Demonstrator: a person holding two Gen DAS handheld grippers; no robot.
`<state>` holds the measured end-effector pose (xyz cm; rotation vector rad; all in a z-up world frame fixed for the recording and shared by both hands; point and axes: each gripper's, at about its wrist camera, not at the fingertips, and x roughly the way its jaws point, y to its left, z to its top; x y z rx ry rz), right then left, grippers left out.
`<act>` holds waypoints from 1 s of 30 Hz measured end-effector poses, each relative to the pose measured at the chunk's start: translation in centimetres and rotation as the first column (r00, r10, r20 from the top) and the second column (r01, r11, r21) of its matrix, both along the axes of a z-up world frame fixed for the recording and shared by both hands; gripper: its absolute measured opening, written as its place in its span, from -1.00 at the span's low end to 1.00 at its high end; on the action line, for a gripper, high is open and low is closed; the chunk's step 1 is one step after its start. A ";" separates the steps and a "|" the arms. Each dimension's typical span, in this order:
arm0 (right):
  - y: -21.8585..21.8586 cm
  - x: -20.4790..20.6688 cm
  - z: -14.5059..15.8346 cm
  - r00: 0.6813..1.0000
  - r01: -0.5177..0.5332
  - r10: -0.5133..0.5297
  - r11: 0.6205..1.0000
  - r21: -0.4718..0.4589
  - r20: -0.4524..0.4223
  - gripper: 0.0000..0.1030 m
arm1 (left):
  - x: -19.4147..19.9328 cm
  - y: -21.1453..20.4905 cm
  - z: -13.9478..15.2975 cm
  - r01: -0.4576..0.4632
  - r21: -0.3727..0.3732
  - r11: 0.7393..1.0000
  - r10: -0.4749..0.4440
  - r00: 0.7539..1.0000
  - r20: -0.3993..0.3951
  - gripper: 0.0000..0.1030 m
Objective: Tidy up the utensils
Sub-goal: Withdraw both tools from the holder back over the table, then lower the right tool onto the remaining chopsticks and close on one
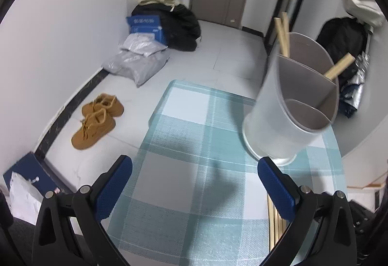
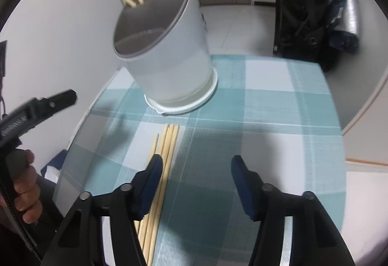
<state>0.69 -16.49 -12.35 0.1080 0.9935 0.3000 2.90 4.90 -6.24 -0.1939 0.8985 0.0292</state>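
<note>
Right wrist view: your right gripper [image 2: 196, 183], jaws half apart, holds nothing. Chopsticks [image 2: 165, 159] lie lower centre, just outside its left finger; close now and you miss or scatter them. Holder [image 2: 167, 57], upper centre, is tall and may tip if clipped. Your left gripper [image 1: 194, 183], wide apart, is likewise empty.

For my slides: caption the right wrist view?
Open right gripper above loose chopsticks near a divided holder.

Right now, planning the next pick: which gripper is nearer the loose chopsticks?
Right. The right gripper has them under its left finger; the left gripper has them past its right finger.
</note>
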 end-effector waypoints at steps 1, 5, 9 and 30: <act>0.4 0.5 -0.3 1.000 -0.017 0.018 1.000 0.010 -0.019 -0.26 | 0.1 0.2 0.0 -0.004 -0.015 1.000 0.004 1.000 -0.007 0.97; 1.8 2.0 -1.2 0.997 -0.050 0.050 0.999 0.009 -0.054 -0.39 | 0.5 1.2 -0.3 -0.022 -0.057 0.998 0.020 0.999 -0.034 0.97; 2.9 2.9 -1.7 0.996 -0.061 0.059 0.998 -0.029 -0.064 -0.46 | 0.5 1.8 -0.6 -0.039 -0.093 0.995 0.033 0.998 -0.058 0.97; 6.9 3.4 -1.7 0.988 -0.138 0.120 0.967 -0.216 -0.095 -0.89 | 1.1 4.1 -1.0 -0.100 -0.166 0.981 0.083 0.991 -0.105 0.97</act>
